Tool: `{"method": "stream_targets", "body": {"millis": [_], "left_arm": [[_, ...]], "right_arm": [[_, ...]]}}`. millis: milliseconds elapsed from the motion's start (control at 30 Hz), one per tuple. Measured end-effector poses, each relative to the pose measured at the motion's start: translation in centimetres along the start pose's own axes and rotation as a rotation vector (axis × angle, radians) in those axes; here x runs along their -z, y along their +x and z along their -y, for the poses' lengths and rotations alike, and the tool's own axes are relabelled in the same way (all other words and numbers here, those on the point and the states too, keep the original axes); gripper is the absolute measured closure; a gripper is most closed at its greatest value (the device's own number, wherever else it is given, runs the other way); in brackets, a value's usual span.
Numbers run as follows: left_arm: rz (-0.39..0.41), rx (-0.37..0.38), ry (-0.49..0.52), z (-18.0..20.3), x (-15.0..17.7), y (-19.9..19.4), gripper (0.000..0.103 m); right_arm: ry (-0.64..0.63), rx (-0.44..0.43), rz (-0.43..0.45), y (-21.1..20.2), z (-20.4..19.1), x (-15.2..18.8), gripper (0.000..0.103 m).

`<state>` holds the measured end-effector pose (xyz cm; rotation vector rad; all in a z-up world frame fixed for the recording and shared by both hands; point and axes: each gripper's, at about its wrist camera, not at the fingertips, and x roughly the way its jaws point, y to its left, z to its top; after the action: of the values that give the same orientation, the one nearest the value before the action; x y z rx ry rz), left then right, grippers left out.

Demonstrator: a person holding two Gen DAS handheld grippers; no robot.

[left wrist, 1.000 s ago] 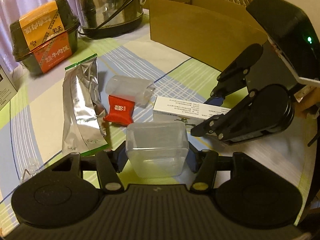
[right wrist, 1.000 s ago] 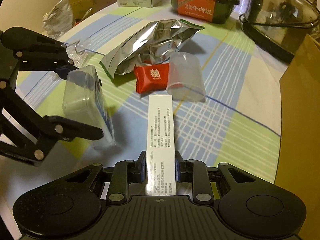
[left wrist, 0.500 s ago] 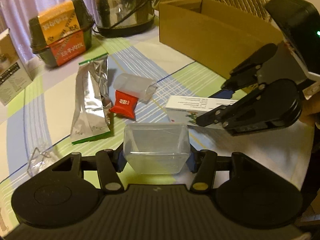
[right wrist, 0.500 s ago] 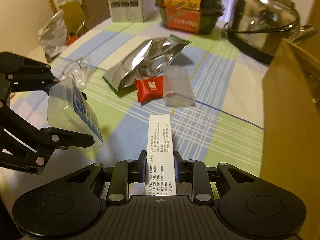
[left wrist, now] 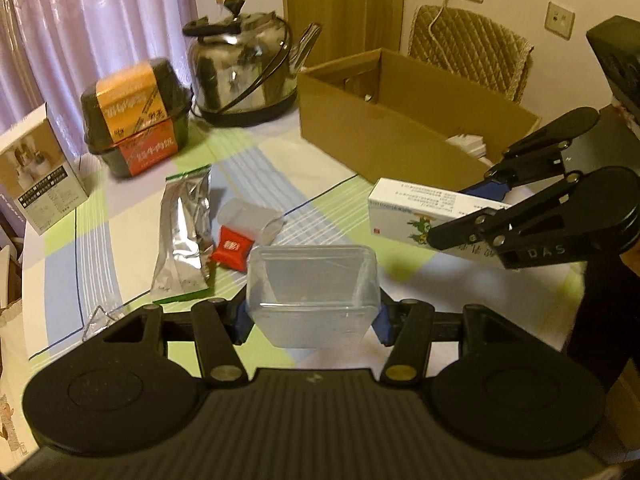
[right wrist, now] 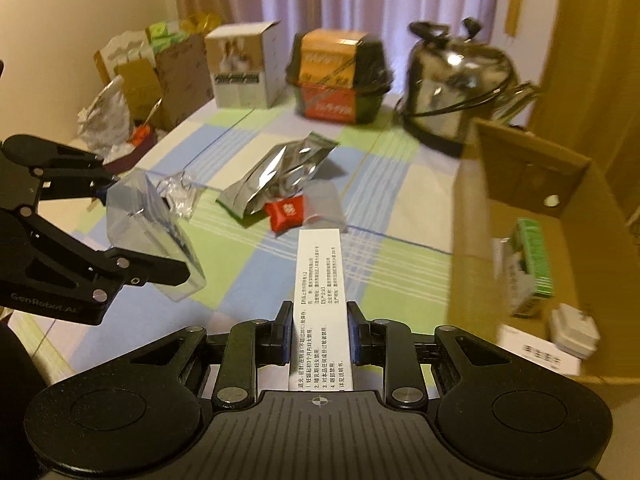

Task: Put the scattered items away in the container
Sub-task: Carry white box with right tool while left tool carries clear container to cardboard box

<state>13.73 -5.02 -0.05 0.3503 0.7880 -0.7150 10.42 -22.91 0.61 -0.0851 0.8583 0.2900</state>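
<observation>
Between the right gripper [right wrist: 319, 338] jaws sits the long white carton [right wrist: 320, 304], clamped; the left gripper [left wrist: 312, 316] clamps a clear plastic tub [left wrist: 313, 294]. Both hang above the tablecloth [left wrist: 132, 220]. Carry each over the cardboard box [left wrist: 404, 120] wall before releasing, lowering inside, I'd judge.

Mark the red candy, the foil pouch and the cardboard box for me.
red candy [left wrist: 231, 249], left wrist view, middle of wrapper
foil pouch [left wrist: 185, 236], left wrist view, middle of its face
cardboard box [left wrist: 372, 146], left wrist view, near outer wall
</observation>
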Motion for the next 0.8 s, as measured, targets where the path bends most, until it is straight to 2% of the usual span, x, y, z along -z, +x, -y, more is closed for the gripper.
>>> {"method": "stream_targets", "body": {"millis": [233, 500, 800], "left_arm": [[0.025, 0.002, -0.019, 3.3, -2.0, -1.5, 0.052], [0.019, 0.013, -0.072, 6.7, -5.0, -0.8, 0.052], [0.018, 0.066, -0.028, 11.0, -9.5, 1.1, 0.052]], "right_arm": [[0.041, 0.054, 0.062, -4.8, 2.7, 0.7, 0.075], [0.089, 0.116, 0.108, -7.7, 6.7, 1.8, 0.075], [0.139, 0.174, 0.131, -9.7, 11.8, 2.8, 0.075]]}}
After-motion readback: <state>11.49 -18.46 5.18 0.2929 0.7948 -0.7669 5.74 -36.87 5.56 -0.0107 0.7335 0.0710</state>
